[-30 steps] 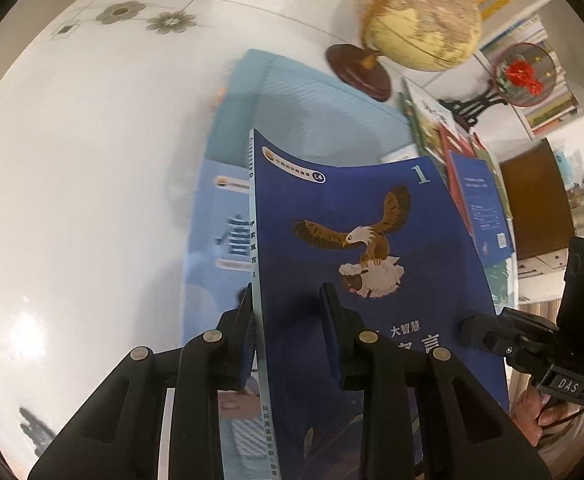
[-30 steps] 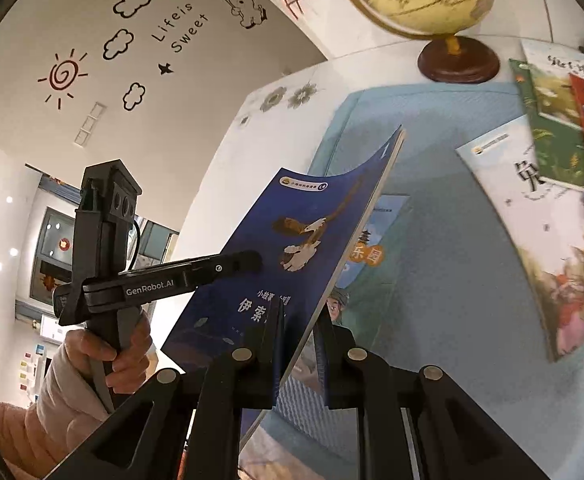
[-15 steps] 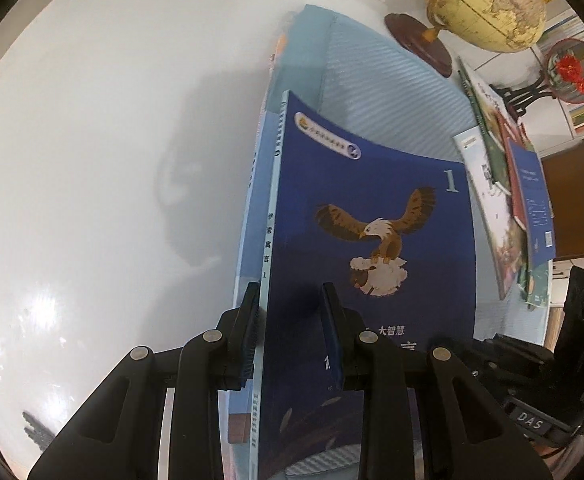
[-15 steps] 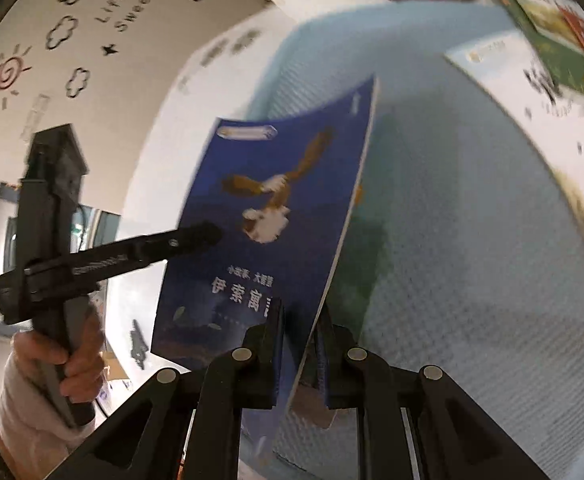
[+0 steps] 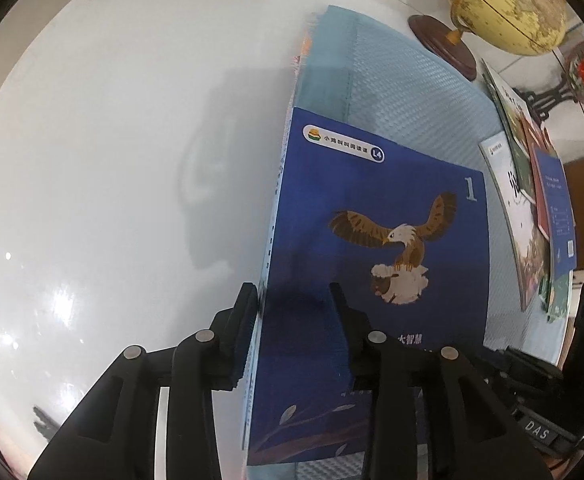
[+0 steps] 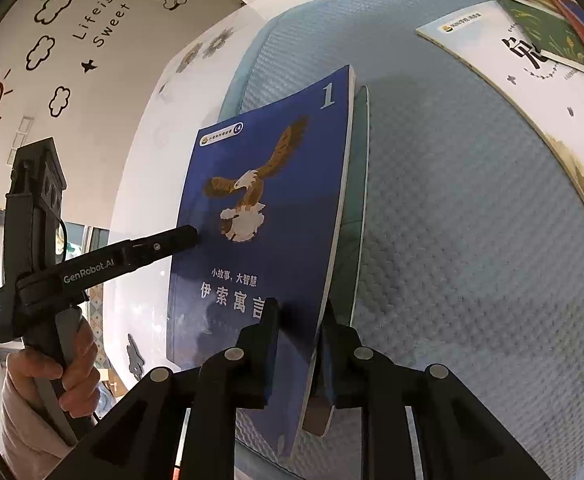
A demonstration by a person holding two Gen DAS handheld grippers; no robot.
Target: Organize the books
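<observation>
both claws, just loosening, straddle the blue book edges; bare mat right.

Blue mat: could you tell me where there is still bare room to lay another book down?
The blue mat is bare between the eagle book and the fanned books. Beyond the eagle book's top edge, toward the globe, is also free. The mat's far right edge is crowded.
</observation>
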